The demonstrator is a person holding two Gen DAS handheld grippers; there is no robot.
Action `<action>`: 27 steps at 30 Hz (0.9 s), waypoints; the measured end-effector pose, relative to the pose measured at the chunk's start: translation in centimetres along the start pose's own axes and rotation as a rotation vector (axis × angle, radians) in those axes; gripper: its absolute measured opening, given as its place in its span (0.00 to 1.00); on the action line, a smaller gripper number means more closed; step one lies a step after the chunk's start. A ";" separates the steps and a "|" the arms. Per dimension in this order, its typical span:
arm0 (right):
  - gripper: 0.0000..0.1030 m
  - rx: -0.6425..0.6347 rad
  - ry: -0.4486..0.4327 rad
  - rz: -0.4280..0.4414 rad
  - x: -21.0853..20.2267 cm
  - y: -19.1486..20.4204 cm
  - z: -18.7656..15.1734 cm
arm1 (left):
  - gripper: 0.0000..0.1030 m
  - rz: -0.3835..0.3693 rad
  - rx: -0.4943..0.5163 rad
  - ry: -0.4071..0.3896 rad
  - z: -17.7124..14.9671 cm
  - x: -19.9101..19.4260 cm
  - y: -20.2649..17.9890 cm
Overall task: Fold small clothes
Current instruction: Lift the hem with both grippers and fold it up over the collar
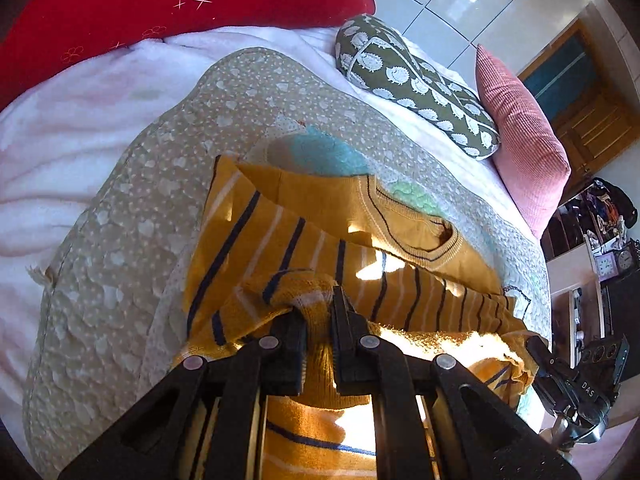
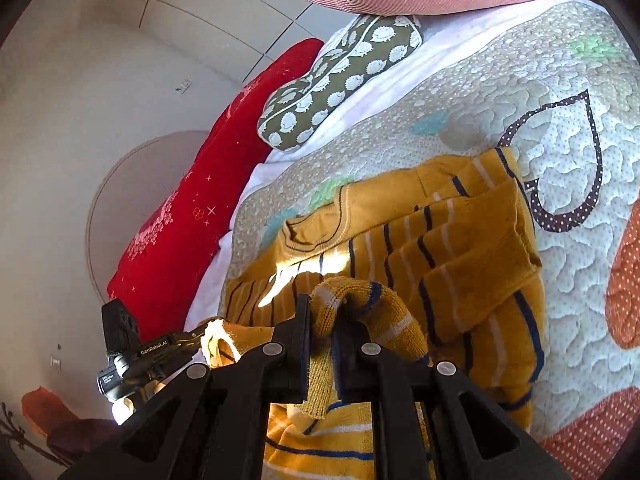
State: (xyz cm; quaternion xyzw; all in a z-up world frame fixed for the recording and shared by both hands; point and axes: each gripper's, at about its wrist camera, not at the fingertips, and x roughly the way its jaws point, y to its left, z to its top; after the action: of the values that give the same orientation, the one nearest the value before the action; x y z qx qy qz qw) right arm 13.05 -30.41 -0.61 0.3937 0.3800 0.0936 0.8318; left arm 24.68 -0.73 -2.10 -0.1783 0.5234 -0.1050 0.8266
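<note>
A small mustard sweater (image 1: pixel 320 216) with navy and white stripes lies on a quilted patchwork blanket (image 1: pixel 120 240), its collar toward the pillows. My left gripper (image 1: pixel 318 304) is shut on a bunched piece of its lower edge, lifted off the blanket. My right gripper (image 2: pixel 322 316) is shut on another bunch of the same sweater (image 2: pixel 460 256), which drapes over its fingers. The lifted hem hangs between the two grippers over the sweater's body. The right gripper's body shows at the lower right of the left wrist view, and the left gripper's body at the lower left of the right wrist view.
A red cushion (image 1: pixel 140 12), an olive pillow with white hedgehogs (image 1: pixel 420 84) and a pink ribbed pillow (image 1: pixel 520 148) line the bed's far side. A white fleece cover (image 1: pixel 60 152) lies under the quilt. Shelves with clocks (image 1: pixel 608 260) stand beyond the bed.
</note>
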 end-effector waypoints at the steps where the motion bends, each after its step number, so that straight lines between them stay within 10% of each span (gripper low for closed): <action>1: 0.09 0.010 -0.002 -0.007 0.7 -0.3 0.7 | 0.09 -0.001 -0.007 0.006 0.6 0.6 -0.2; 6: 0.12 0.097 -0.004 -0.016 3.5 -2.9 3.3 | 0.10 -0.044 -0.068 0.051 3.9 3.5 -0.1; 13: 0.45 0.258 -0.145 0.007 2.4 -6.2 5.4 | 0.28 -0.101 -0.108 -0.003 6.1 1.9 0.1; 20: 0.47 0.080 -0.149 -0.124 -1.0 -3.8 5.7 | 0.47 -0.041 -0.121 -0.050 7.0 -1.1 2.7; 27: 0.59 -0.198 -0.066 -0.312 -3.0 -2.1 2.0 | 0.59 0.071 0.086 -0.003 2.0 -1.8 4.3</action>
State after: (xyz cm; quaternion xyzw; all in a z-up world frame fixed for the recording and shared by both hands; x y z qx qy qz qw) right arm 12.05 -34.34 0.33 0.2488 0.3979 -0.0124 0.8829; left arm 25.65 4.21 -1.55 -0.1240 0.5234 -0.0979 0.8373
